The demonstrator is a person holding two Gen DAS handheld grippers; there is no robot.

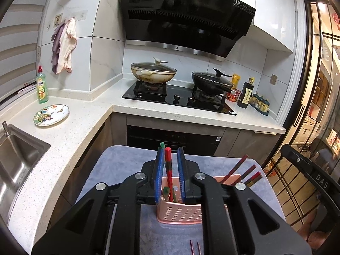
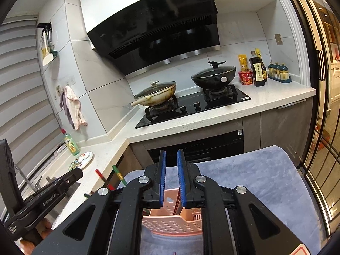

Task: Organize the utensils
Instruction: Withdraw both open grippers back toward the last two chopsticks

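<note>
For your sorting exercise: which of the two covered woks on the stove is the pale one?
The left wok, cream with a stained side; the right wok is black.

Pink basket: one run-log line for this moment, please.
left gripper: open, red and green chopsticks loose between jaws, tips in pink basket | right gripper: open above basket | basket on grey towel
</note>
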